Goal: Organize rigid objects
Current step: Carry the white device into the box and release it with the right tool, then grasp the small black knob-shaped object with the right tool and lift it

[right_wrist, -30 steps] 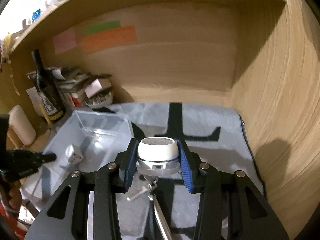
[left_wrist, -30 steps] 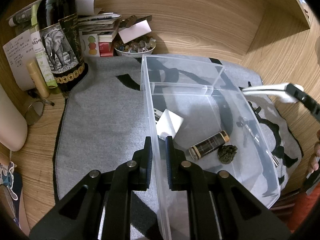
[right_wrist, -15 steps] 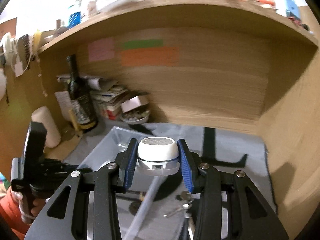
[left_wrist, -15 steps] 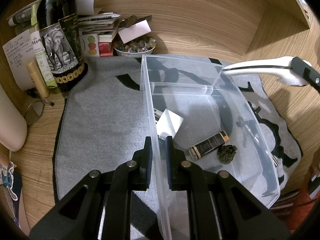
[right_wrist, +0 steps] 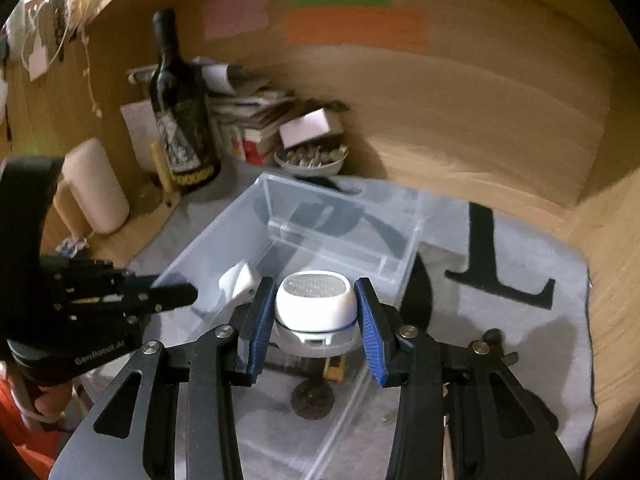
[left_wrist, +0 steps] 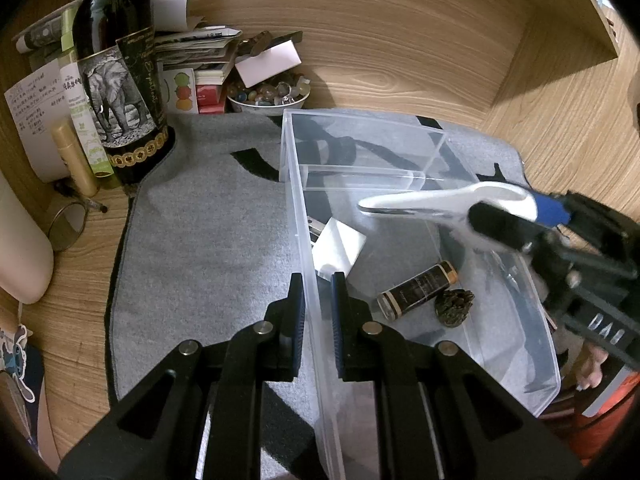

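Far to the left of the left gripper's fingers a dark wine bottle (left_wrist: pixel 120 76) with an elephant label stands on the wooden desk (left_wrist: pixel 400 40), with a stack of papers (left_wrist: pixel 196 44) and a bowl of small stones (left_wrist: pixel 268 94) beyond it toward the back wall. Ahead and to the left of those fingers lies a grey mat (left_wrist: pixel 208 240). The left gripper (left_wrist: pixel 317 312) is closed on the near left wall of a clear plastic box (left_wrist: pixel 520 352), one finger outside the wall and one inside, pinching it. Just ahead of the inner finger, on the box floor, lies a white block (left_wrist: pixel 340 250); to the right of it lie a small dark bottle with a gold cap (left_wrist: pixel 418 290) and a dark pine cone (left_wrist: pixel 455 307), touching or nearly so. Farther right, the right gripper (right_wrist: pixel 316 320) hangs over the box, its blue-padded fingers (right_wrist: pixel 260 324) pressed against both sides of a white handheld device (right_wrist: pixel 316 306), whose long white body (left_wrist: pixel 448 200) reaches out over the middle of the box, above its floor. In the right wrist view the small bottle's gold cap and the pine cone show below the held device, between the fingers. To the right of those fingers the mat carries black markings.
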A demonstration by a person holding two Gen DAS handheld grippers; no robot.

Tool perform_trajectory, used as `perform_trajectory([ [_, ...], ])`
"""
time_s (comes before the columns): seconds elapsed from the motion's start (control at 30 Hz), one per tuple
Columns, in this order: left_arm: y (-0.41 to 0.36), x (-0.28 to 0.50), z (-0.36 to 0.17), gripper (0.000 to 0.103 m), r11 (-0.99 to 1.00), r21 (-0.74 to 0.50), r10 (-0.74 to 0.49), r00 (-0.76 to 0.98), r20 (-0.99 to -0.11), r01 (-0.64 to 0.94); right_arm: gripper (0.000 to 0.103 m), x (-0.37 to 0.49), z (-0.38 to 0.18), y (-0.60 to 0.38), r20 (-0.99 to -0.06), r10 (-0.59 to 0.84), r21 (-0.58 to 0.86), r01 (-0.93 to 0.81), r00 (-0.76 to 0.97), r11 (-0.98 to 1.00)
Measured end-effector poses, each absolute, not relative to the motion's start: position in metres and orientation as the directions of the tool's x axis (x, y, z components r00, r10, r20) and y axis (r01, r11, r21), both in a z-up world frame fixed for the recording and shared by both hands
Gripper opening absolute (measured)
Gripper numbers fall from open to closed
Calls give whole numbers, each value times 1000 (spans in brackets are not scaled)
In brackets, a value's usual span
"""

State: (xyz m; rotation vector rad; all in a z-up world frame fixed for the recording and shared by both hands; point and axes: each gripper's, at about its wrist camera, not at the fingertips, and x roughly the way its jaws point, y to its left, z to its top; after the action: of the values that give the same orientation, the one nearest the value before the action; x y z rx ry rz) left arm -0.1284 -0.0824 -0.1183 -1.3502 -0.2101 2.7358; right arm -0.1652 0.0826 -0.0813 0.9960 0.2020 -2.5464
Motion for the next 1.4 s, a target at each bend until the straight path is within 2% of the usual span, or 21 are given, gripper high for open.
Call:
perform_trajectory([
  [0.4,-82,-129,-118,11,-987,-157,133,-608,-783,-14,37,-170,-109,58,-790,-316,14,500,-526,-866],
  [0.57,-82,-128,-119,11,-988,-154,132,-608,-783,-16,37,-169,-103,64,-773,-324,34,474,-546,-880],
  [0.67,-82,-128,-119,11,-988,-156,133,-608,-782,-15,43,-168,-96,71,-756,-320,34,453,-572,-891],
  [0.83,-82,-128,-119,11,-988,-156,133,-608,-783,-16,50,-164,-81,91,-714,-302,31,402,-632,-915],
  [0.9,-82,-128,-119,11,-988,-156,133,-608,-782,-16,57,-162,-75,102,-694,-279,21,370,-663,-929],
  [1.23,-82,-128,-119,12,-988,-156,132,-608,-783,-13,59,-161,-63,188,-666,-117,18,141,-736,-990],
  [1.3,-82,-128,-119,12,-988,-156,132,-608,-783,-15,67,-164,-66,202,-675,-84,15,100,-733,-995],
  [1.4,-82,-128,-119,11,-988,-155,132,-608,-783,-15,68,-172,-77,219,-693,-55,18,59,-718,-998],
])
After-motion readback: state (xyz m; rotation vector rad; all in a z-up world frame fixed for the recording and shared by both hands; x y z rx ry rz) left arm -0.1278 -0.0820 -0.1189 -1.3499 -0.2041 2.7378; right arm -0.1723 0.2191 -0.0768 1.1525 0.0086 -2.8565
